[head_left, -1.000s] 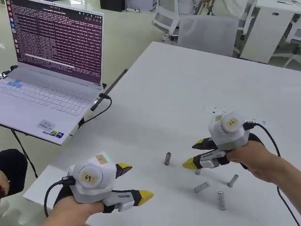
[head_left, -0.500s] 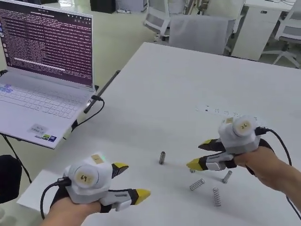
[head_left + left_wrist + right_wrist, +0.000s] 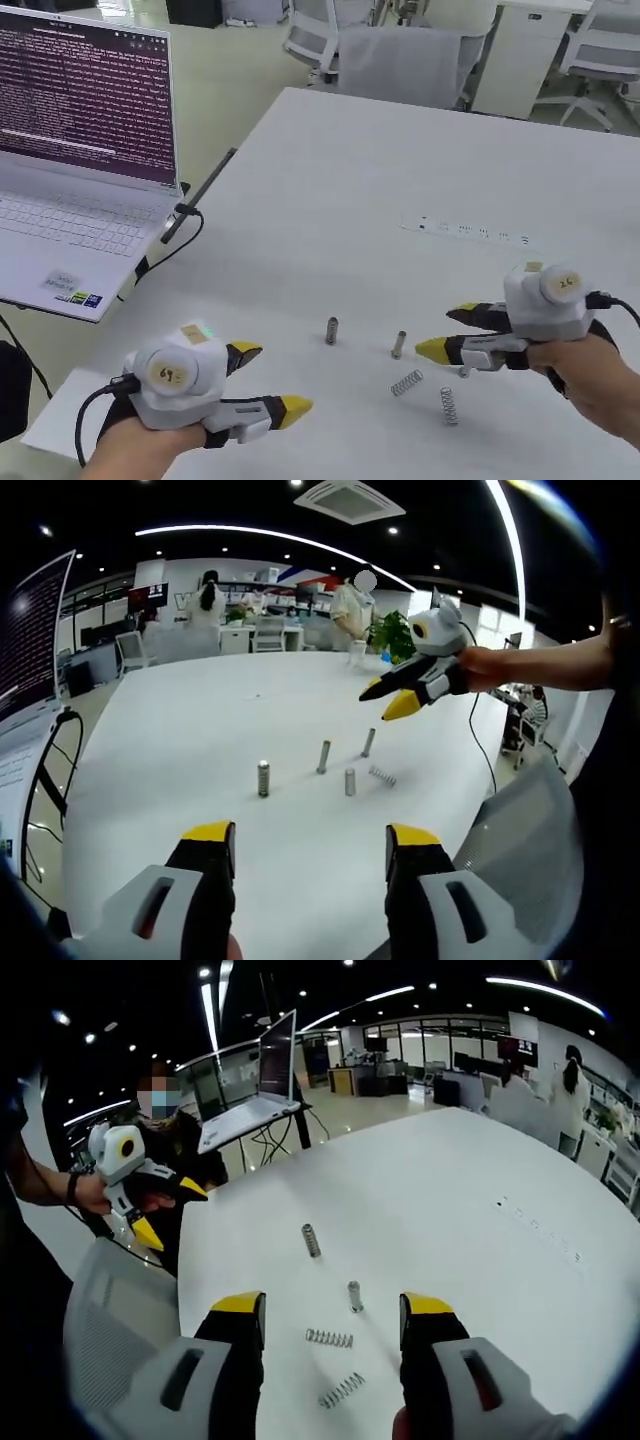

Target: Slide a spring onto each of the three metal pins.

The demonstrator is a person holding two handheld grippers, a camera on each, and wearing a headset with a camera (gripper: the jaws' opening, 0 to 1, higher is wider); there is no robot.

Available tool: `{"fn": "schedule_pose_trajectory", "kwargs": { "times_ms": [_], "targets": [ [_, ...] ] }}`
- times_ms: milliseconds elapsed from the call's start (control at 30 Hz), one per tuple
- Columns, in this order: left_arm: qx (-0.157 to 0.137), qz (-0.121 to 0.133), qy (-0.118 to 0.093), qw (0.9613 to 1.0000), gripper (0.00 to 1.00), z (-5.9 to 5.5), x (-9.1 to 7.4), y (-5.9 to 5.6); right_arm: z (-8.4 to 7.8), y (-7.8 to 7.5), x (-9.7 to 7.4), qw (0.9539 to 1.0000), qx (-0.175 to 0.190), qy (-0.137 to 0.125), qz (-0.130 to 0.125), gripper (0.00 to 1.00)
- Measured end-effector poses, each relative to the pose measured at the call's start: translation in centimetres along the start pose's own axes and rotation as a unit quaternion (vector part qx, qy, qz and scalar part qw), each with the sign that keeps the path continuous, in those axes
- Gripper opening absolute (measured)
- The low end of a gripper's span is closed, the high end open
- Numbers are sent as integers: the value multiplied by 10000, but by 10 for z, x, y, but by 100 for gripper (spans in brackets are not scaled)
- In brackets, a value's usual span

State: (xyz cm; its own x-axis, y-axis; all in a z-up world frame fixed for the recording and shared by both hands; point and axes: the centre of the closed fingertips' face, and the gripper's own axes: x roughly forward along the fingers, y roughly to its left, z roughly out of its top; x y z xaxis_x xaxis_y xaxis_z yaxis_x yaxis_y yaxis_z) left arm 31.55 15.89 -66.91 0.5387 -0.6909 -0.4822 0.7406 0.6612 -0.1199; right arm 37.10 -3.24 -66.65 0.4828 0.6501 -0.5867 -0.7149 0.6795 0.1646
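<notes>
Backing right gripper [image 3: 446,330] away from the bare pin [image 3: 398,345], holding its jaws and left gripper [image 3: 271,378] jaws wide, judging loose spring [image 3: 406,382] light, squashy, roll-prone, needing gentle mid-coil pinching.

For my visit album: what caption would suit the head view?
Open left gripper and right gripper hover above a white table; one spring-fitted pin, a bare pin, two loose springs.
</notes>
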Motion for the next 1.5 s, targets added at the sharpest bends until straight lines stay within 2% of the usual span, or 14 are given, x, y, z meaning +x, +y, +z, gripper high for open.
{"fn": "schedule_pose_trajectory", "kwargs": {
  "times_ms": [100, 300, 633, 1067, 1500],
  "targets": [
    [-6, -11, -13, 10000, 57, 1, 1, 0, -4, -1, -12, 9998, 124, -126, -112, 54],
    [33, -65, 10, 10000, 58, 2, 4, -1, -20, -3, -29, 9991, 240, -129, -316, 57],
    [67, -138, 34, 9999, 58, 3, 9, -3, -46, 3, -52, 9972, 526, -190, -502, 60],
    [82, -182, 80, 9998, 58, 4, 15, -6, -65, 11, -69, 9943, 774, -331, -647, 63],
    [114, -253, 174, 9995, 57, 0, 19, -11, -88, 28, -70, 9928, 979, -297, -621, 67]
  ]
}}
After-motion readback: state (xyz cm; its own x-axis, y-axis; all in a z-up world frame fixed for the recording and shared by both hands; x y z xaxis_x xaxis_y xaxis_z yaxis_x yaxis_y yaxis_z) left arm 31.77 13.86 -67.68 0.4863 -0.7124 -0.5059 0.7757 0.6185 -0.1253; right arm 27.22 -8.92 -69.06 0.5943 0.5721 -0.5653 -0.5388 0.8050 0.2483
